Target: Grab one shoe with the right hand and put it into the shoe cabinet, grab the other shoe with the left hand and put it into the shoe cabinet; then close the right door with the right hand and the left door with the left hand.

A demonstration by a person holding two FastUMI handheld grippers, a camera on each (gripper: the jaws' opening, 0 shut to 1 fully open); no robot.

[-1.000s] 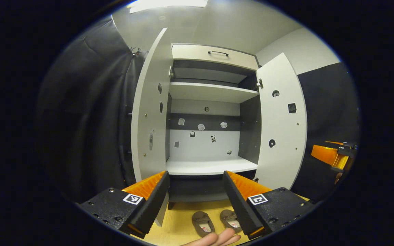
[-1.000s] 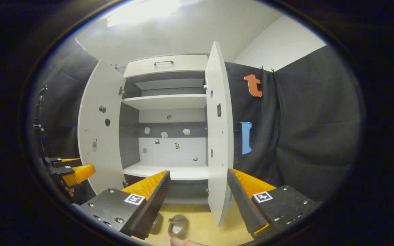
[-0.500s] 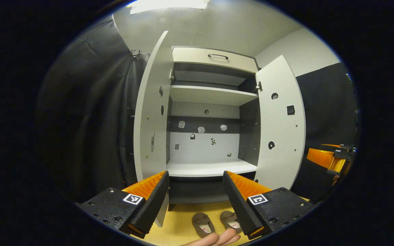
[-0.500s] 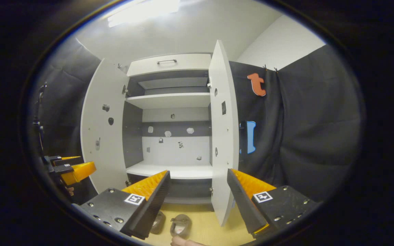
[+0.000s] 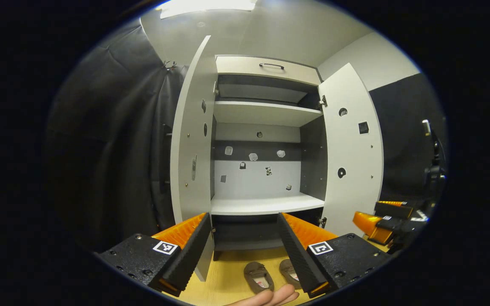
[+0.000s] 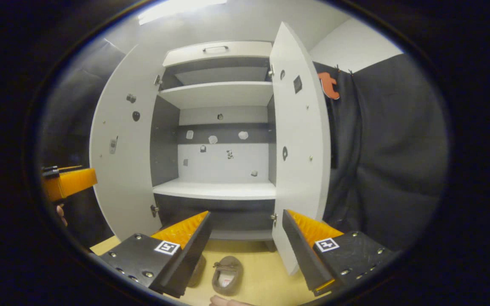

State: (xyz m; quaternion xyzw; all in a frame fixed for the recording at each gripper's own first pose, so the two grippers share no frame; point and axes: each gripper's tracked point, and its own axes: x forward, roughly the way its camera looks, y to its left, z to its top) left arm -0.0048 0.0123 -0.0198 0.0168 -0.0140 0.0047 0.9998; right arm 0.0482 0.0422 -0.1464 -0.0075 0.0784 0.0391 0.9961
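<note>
Both grippers spread wide, empty: left gripper (image 5: 243, 248), right gripper (image 6: 245, 246). Two brown shoes side by side on yellow floor (image 6: 262, 280) just near of cabinet (image 5: 266, 204): left shoe (image 5: 258, 277), right shoe (image 5: 289, 272). Both doors swung open: left door (image 5: 194, 140), right door (image 5: 351, 153). Bare shelves inside. Fingertips (image 5: 270, 296) at near edge.

Yellow floor (image 6: 262, 284); black curtain (image 6: 394, 148); white ceiling (image 5: 279, 29); ceiling light (image 5: 206, 5).

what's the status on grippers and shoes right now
Left gripper and right gripper open, empty. Both brown shoes on the floor before the shoe cabinet. Both doors open, shelves bare.
</note>
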